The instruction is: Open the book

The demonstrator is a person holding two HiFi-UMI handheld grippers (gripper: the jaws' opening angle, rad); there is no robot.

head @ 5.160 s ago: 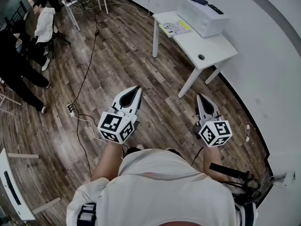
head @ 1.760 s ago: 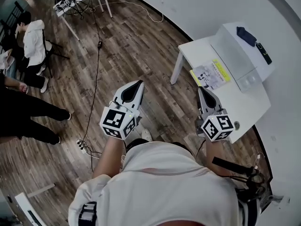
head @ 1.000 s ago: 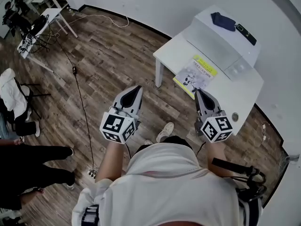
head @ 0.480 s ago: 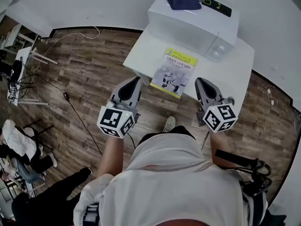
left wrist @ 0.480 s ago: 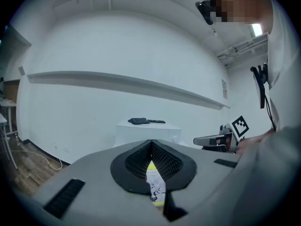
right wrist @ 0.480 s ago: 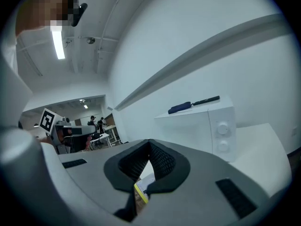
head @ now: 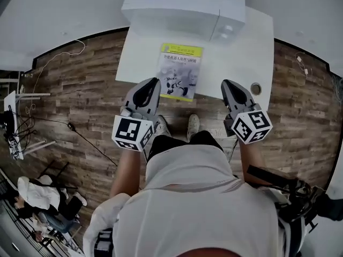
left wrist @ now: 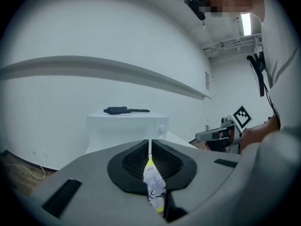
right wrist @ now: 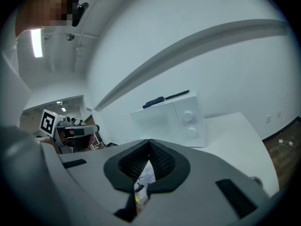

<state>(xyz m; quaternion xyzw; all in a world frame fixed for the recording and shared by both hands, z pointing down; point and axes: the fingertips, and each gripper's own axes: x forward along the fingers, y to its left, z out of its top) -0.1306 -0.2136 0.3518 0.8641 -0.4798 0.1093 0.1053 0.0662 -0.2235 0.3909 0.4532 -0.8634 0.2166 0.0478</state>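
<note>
You hold the left gripper (head: 153,84) and right gripper (head: 228,84) on the near side of the closed book (head: 179,78), one at each side of it, both sets of fingers pressed together on nothing. The book lies flat on the white tabletop (head: 238,52), with a white microwave (head: 182,9) just beyond the book.

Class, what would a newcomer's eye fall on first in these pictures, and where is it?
The closed book with its yellow strip stands out first, lying on the white table in front of the microwave. Next come the left gripper and right gripper, both shut, held either side of the book's near end.
</note>
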